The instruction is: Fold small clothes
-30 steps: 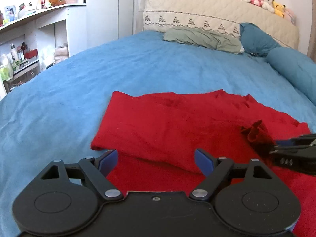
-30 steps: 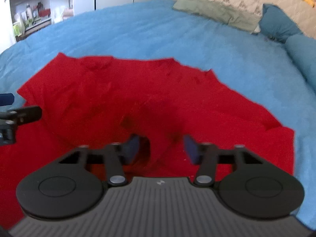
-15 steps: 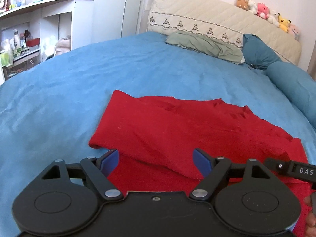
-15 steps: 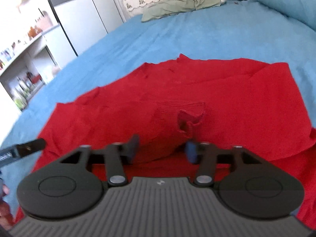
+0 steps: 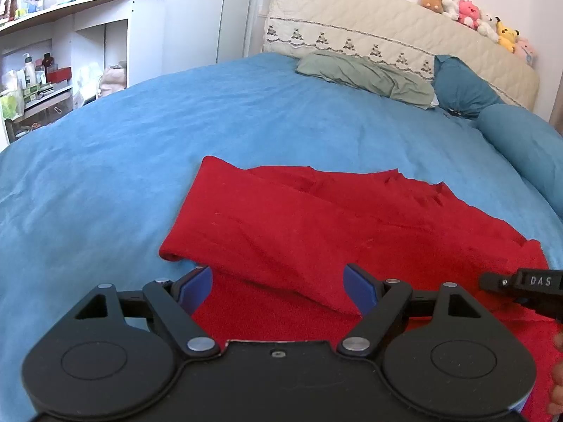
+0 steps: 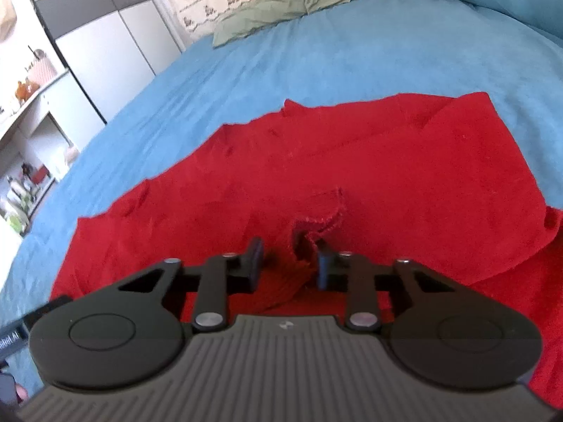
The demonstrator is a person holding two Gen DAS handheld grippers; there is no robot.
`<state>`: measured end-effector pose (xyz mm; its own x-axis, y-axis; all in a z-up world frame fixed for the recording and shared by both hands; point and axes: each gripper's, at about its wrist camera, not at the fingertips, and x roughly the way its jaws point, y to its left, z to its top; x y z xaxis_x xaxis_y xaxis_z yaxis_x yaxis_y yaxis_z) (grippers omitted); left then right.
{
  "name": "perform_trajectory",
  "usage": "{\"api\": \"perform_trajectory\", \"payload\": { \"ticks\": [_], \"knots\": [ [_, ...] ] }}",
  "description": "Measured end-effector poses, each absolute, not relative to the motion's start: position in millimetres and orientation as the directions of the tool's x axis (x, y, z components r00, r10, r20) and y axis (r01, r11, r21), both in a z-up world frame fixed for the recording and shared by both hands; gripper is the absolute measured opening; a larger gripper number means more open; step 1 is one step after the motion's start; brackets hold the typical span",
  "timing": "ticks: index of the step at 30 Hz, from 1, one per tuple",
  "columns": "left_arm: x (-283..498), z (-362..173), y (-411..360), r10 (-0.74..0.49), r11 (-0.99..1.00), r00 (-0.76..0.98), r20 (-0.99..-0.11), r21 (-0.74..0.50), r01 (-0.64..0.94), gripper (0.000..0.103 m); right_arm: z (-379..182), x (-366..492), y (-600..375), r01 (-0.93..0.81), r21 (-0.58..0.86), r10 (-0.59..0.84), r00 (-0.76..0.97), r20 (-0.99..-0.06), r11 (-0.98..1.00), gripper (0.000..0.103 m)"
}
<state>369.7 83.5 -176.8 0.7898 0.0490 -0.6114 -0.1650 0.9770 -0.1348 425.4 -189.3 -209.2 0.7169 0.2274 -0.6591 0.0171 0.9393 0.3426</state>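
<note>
We are looking along the left gripper (image 5: pixel 278 283) and finding its blue-padded jaws spread wide, with nothing between them. Directly ahead of it and under its tips, the red garment (image 5: pixel 316 232) is lying on the blue bed (image 5: pixel 140 147), a folded layer with a straight edge running across in front of the jaws. To the right of this gripper, the tip of the other tool is showing over the cloth.

We are looking along the right gripper (image 6: pixel 289 260) and seeing its jaws partly apart, narrower than the left pair. A raised ruck of the garment (image 6: pixel 352 161) is standing just ahead of the jaws, nearer the right finger (image 6: pixel 323 263); we cannot tell whether that finger is touching the cloth, and the fabric is not being pinched between both pads. The rest of the garment is spreading out ahead and to both sides of this gripper, flat but wrinkled, with a corner turned up at the far right.

Far ahead of both grippers, a green pillow (image 5: pixel 366 75) is lying against the quilted headboard (image 5: pixel 387 35), with teal pillows (image 5: pixel 464 84) to its right. Plush toys (image 5: pixel 471 14) are sitting on top of the headboard. Far ahead and to the left of the left gripper, white shelves (image 5: pixel 70 35) are holding bottles and small items.
</note>
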Motion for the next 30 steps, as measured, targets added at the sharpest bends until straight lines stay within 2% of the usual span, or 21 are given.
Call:
{"api": "perform_trajectory", "payload": {
  "ticks": [3, 5, 12, 17, 21, 25, 30],
  "knots": [
    [370, -178, 83, 0.048, 0.978, 0.789, -0.613, -0.131, -0.161, 0.084, -210, 423, -192, 0.012, 0.332, 0.224, 0.715, -0.662, 0.943, 0.035],
    [370, -178, 82, 0.057, 0.98, 0.786, -0.615, -0.115, -0.16, 0.084, -208, 424, -191, 0.014, 0.313, 0.208, 0.719, -0.663, 0.95, 0.023],
    [372, -185, 78, 0.086, 0.984, 0.766, -0.638, -0.064, -0.163, 0.084, -162, 426, -185, -0.079, 0.226, 0.194, 0.812, -0.55, 0.971, 0.022],
    [374, -191, 81, 0.102, 0.982, 0.755, -0.648, -0.054, -0.179, 0.084, -127, 435, -211, -0.032, 0.161, 0.109, 0.862, -0.495, 0.986, 0.022],
    [376, -198, 84, 0.118, 0.982, 0.74, -0.662, -0.035, -0.188, 0.084, -140, 433, -238, 0.031, 0.116, 0.036, 0.845, -0.534, 0.993, 0.022],
    [376, -206, 87, 0.144, 0.979, 0.726, -0.673, -0.009, -0.203, 0.084, -170, 430, -258, 0.078, 0.146, 0.023, 0.809, -0.588, 0.986, 0.022],
    [376, -212, 96, 0.154, 0.974, 0.73, -0.666, -0.02, -0.224, 0.084, -181, 425, -277, 0.124, 0.173, -0.002, 0.817, -0.577, 0.977, 0.022]
  ]
}}
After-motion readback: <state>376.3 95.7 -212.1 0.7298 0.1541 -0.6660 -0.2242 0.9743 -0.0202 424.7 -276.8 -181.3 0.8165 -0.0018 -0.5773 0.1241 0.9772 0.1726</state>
